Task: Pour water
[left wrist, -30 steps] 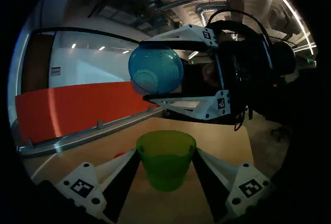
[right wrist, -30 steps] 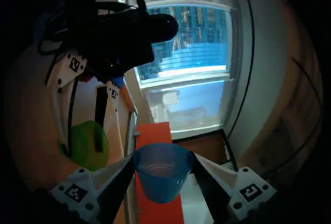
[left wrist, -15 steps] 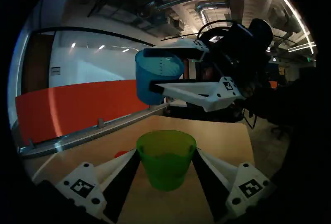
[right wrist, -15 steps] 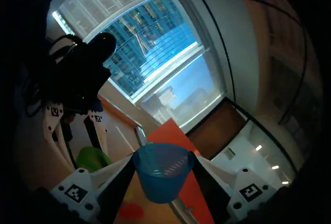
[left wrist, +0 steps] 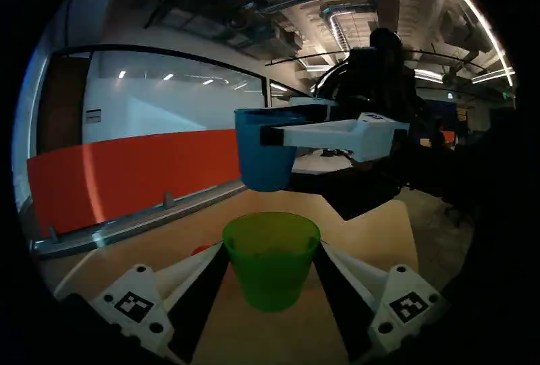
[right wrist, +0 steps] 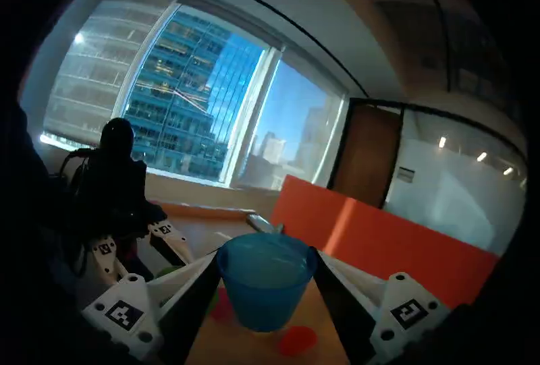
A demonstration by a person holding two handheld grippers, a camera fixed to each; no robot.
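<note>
The left gripper (left wrist: 271, 249) has its jaws clenched on a translucent green plastic cup (left wrist: 271, 277), held upright and low over the pale wooden desk (left wrist: 368, 230). The right gripper (right wrist: 266, 267) has its jaws clamped on a translucent blue plastic cup (right wrist: 266, 294), also upright. In the left gripper view the blue cup (left wrist: 263, 162) hangs above and just beyond the green cup's mouth, slightly left, so pouring would likely mean tipping it nearward. The right gripper view looks down into the blue cup's mouth, its contents unclear, with the left gripper at far left.
</note>
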